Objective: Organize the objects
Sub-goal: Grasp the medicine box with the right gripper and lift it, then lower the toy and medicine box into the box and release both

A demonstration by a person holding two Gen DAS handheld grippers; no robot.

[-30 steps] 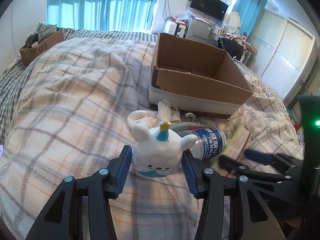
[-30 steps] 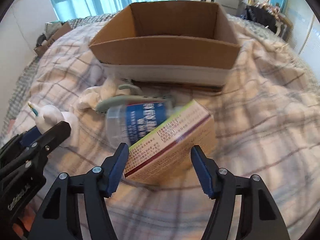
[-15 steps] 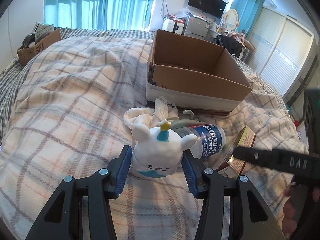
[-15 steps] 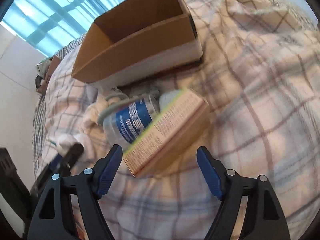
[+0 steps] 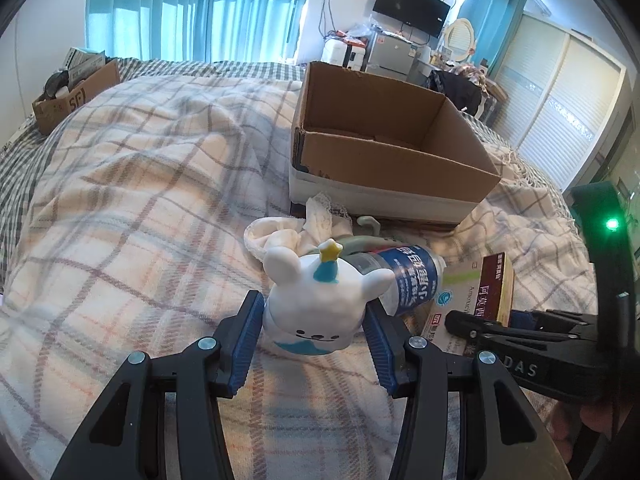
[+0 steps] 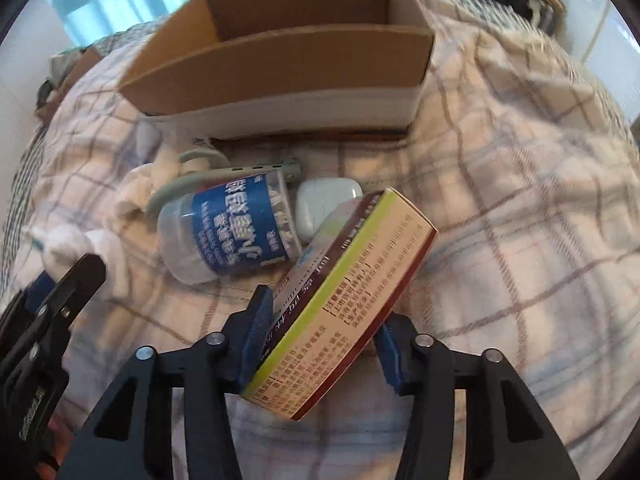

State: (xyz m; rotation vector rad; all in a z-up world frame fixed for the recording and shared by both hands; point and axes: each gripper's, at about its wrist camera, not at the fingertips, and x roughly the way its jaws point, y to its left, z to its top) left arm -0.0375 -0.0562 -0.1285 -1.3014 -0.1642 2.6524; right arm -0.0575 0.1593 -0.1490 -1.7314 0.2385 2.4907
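My left gripper [image 5: 314,322] is shut on a white bunny figurine [image 5: 318,308] with a yellow star, resting on the plaid blanket. My right gripper [image 6: 324,328] is shut on a medicine box [image 6: 348,292], tilted between the blue pads; the box also shows in the left wrist view [image 5: 476,292]. A clear bottle with a blue label [image 6: 232,232] lies on its side beside the box, also in the left wrist view [image 5: 408,276]. A white earbud case [image 6: 326,204] lies behind the box. An open cardboard box [image 5: 384,152] stands beyond, also in the right wrist view [image 6: 288,56].
White cloth [image 5: 288,232] and a grey-green strap [image 6: 224,172] lie in front of the cardboard box. A small carton of clutter [image 5: 72,88] sits at the bed's far left. Wardrobe doors [image 5: 560,108] and a TV [image 5: 412,10] stand beyond the bed.
My right gripper has moved in and closed on the medicine box, which now sits tilted between its pads. My left gripper still holds the bunny in place.
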